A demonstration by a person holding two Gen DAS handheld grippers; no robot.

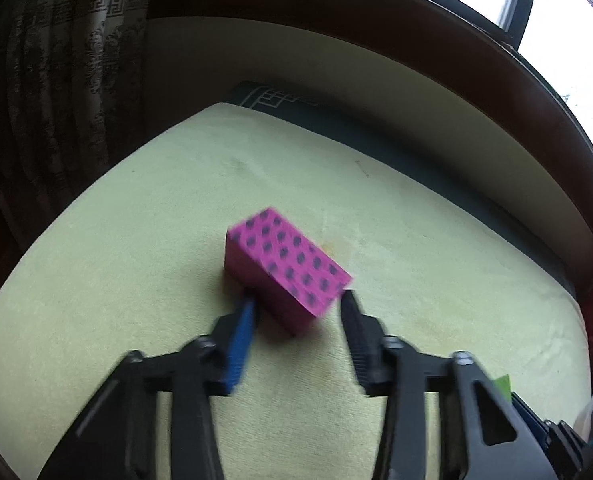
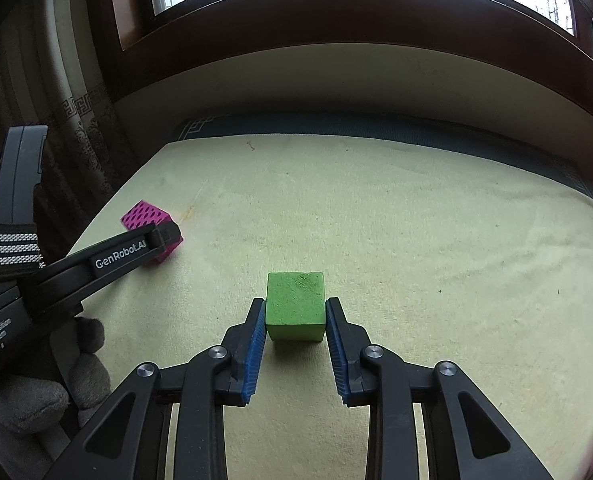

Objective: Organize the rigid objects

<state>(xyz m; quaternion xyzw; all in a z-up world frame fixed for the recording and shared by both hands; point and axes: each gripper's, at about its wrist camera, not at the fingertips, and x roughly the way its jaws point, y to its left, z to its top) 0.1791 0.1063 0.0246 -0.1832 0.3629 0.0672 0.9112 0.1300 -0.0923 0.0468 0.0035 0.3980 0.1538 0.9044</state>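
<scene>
A pink block with dark dots (image 1: 288,268) lies skewed on the pale green cushion (image 1: 136,240). The tips of my left gripper (image 1: 299,299) touch its near-left face and its right corner; the picture is blurred there. From the right wrist view, the same pink block (image 2: 144,216) is partly covered by the left gripper's finger (image 2: 164,236). A green cube (image 2: 294,300) rests on the cushion (image 2: 416,240) between the blue pads of my right gripper (image 2: 295,312), which press on both of its sides.
A gloved hand (image 2: 36,400) holds the left gripper at the lower left. A patterned curtain (image 1: 56,80) hangs on the left. A dark wooden ledge (image 2: 336,40) and a window run along the far side. The cushion stretches out to the right.
</scene>
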